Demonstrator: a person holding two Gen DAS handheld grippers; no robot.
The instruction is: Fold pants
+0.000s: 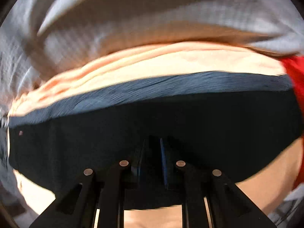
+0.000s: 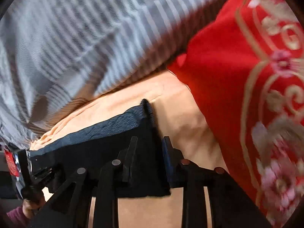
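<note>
only the right wrist view shows the red cloth's (image 2: 218, 76) floral embroidery.

Your pants (image 1: 152, 125) hide the left gripper's (image 1: 152, 152) fingertips; motion blurs the grey striped cloth (image 2: 76, 38) and red embroidered fabric (image 2: 247, 95).

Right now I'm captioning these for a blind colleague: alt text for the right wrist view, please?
The right gripper has dark pants between its fingers, over a peach sheet. A red flowered cloth lies to the right and a grey striped blanket behind. The left gripper is at the pants' far end.
</note>
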